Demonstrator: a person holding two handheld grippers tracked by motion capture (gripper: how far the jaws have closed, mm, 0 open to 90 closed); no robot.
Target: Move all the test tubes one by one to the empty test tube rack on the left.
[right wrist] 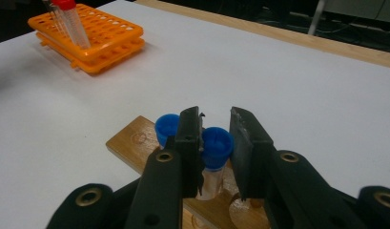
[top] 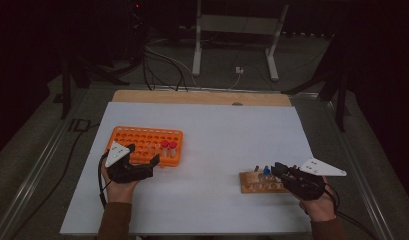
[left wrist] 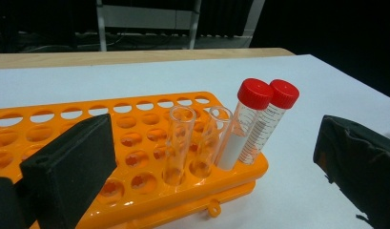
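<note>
My right gripper is shut on a blue-capped tube that stands in a small wooden rack; its pads pinch the cap from both sides. A second blue cap stands just left of it. From above, this gripper sits at the wooden rack on the right. My left gripper is open at the near edge of an orange tube rack. Its jaws stand wide apart in the left gripper view, either side of two red-capped tubes and two empty glass tubes in that rack.
A white sheet covers the table, with a wooden strip along the far edge. Cables and a metal stand's legs lie on the floor beyond. The two racks are well apart.
</note>
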